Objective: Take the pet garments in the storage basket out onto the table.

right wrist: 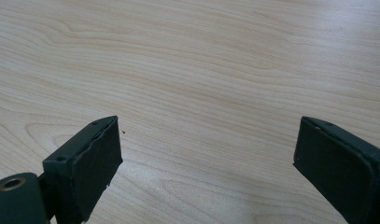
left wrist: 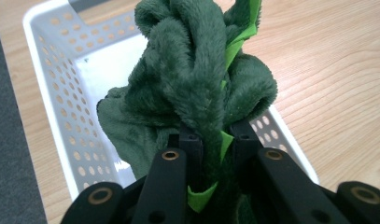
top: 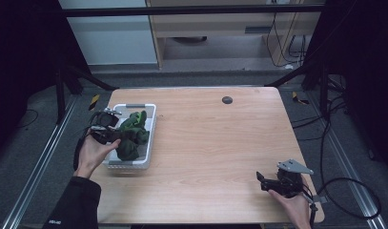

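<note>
- Left hand-held gripper is clamped tight on a fuzzy dark green cloth with a bright green trim — a bunched fold sits pinched right between the jaws.
- The cloth hangs over the white perforated basket, which sits at the left side of the counter.
- Right hand-held gripper is well apart, down by the counter's near right corner — jaws spread wide, just bare wood between them.
</note>
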`<state>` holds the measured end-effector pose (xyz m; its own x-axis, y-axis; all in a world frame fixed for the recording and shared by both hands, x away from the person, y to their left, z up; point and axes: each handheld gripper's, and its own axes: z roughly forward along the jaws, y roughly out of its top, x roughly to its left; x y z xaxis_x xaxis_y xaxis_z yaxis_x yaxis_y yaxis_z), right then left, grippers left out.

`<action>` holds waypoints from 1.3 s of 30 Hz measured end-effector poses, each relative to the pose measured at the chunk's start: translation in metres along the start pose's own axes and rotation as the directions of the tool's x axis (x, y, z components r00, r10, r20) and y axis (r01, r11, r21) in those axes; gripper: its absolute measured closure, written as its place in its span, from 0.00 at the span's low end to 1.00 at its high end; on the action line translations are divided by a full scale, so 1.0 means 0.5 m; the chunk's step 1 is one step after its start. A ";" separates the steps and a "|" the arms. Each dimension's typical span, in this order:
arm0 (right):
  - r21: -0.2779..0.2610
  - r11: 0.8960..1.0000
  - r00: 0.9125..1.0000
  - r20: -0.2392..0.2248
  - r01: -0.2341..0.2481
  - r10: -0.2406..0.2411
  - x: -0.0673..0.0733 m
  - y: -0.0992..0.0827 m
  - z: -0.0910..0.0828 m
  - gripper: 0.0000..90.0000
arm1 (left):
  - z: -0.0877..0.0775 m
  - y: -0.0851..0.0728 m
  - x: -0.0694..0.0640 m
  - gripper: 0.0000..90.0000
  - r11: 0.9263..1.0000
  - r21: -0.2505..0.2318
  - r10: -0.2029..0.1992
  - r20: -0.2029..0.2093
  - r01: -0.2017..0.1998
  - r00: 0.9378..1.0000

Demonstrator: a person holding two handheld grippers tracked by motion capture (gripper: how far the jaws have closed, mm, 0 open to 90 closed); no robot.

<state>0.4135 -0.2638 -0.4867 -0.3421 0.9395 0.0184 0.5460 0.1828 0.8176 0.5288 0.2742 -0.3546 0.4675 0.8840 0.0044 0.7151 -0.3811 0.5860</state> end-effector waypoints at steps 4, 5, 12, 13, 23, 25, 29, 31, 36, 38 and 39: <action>0.000 1.000 1.000 0.004 0.002 -0.002 -0.001 0.000 -0.001 0.08 | -0.023 0.006 -0.006 0.88 1.000 -0.020 0.017 -0.004 -0.017 1.000; -0.001 1.000 1.000 0.004 0.003 -0.003 -0.001 0.000 -0.001 0.08 | -0.031 0.007 -0.007 0.88 0.999 -0.025 0.023 -0.002 -0.023 1.000; 0.000 1.000 1.000 0.006 0.004 -0.004 -0.001 0.000 -0.001 0.08 | -0.071 0.013 -0.017 0.88 0.997 -0.054 0.051 0.000 -0.051 0.999; 0.000 1.000 1.000 0.007 0.004 -0.004 -0.001 0.000 -0.001 0.08 | -0.077 0.014 -0.018 0.88 0.997 -0.055 0.061 -0.001 -0.061 0.998; 0.000 1.000 1.000 0.003 -0.002 0.002 0.001 0.001 -0.003 0.08 | -0.136 0.019 -0.035 0.89 0.991 -0.093 0.099 0.008 -0.098 0.995; -0.001 1.000 1.000 0.003 -0.003 0.003 0.000 0.001 -0.003 0.08 | -0.147 0.020 -0.041 0.89 0.989 -0.098 0.110 0.017 -0.108 0.994; -0.008 1.000 1.000 0.009 0.006 -0.006 -0.001 0.001 -0.003 0.08 | -0.161 0.022 -0.053 0.89 0.986 -0.099 0.139 0.026 -0.136 0.990; -0.008 1.000 1.000 0.008 0.005 -0.005 0.000 0.001 -0.004 0.08 | -0.167 0.023 -0.059 0.89 0.984 -0.103 0.152 0.032 -0.148 0.988; -0.009 1.000 1.000 0.008 0.004 -0.004 -0.001 0.002 -0.005 0.08 | -0.178 0.027 -0.074 0.89 0.979 -0.112 0.180 0.061 -0.172 0.982; -0.010 1.000 1.000 0.010 0.006 -0.006 -0.001 0.002 -0.005 0.08 | -0.181 0.027 -0.079 0.89 0.976 -0.108 0.196 0.069 -0.188 0.978; -0.010 1.000 1.000 0.010 0.001 -0.001 -0.001 0.002 -0.005 0.08 | -0.182 0.028 -0.085 0.89 0.975 -0.107 0.203 0.075 -0.195 0.976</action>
<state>0.4121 -0.2647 -0.4845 -0.3349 0.9422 0.0116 0.5380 0.1810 0.8233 0.4715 0.2560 -0.2731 0.6409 0.7650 0.0625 0.5502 -0.5147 0.6576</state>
